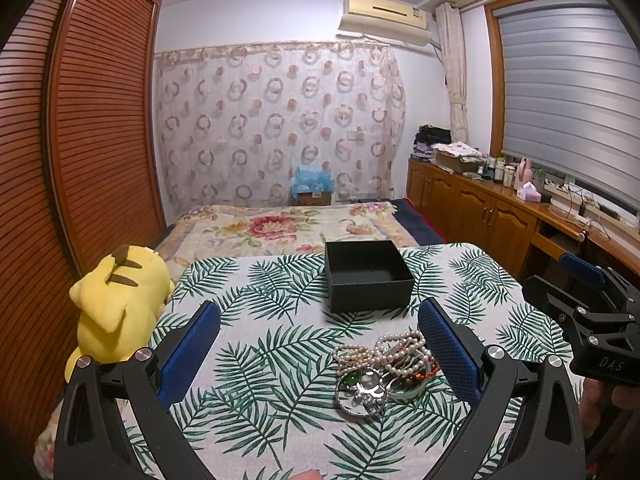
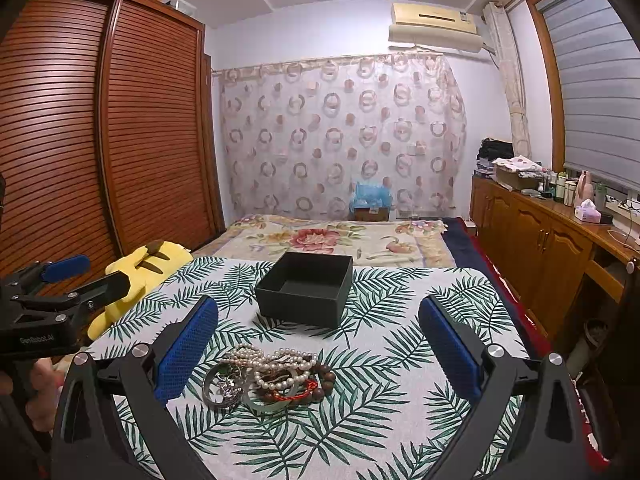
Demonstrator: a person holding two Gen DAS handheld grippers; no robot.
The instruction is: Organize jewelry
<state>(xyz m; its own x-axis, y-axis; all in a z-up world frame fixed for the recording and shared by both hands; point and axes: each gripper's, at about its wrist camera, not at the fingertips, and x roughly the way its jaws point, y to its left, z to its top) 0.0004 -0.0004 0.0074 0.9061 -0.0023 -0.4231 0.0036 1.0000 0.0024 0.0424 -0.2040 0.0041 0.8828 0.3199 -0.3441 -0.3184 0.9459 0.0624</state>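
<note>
A tangled heap of jewelry (image 1: 382,372) (image 2: 266,378) lies on the leaf-print tablecloth (image 1: 260,312) (image 2: 400,320): pearl strands, silver bangles, a pale jade bangle, brown wooden beads and a red cord. Behind it stands an open black box (image 1: 366,274) (image 2: 306,288) with nothing visible inside. My left gripper (image 1: 320,344) is open, held above the table, the heap just inside its right finger. My right gripper (image 2: 318,344) is open too, with the heap near its left finger. Each gripper shows at the edge of the other's view, held by a hand.
A yellow plush toy (image 1: 120,304) (image 2: 140,276) lies at the table's left edge. Beyond the table is a bed with a floral cover (image 1: 288,224). A slatted wooden wardrobe (image 1: 80,140) fills the left; wooden cabinets (image 2: 540,240) with clutter run along the right.
</note>
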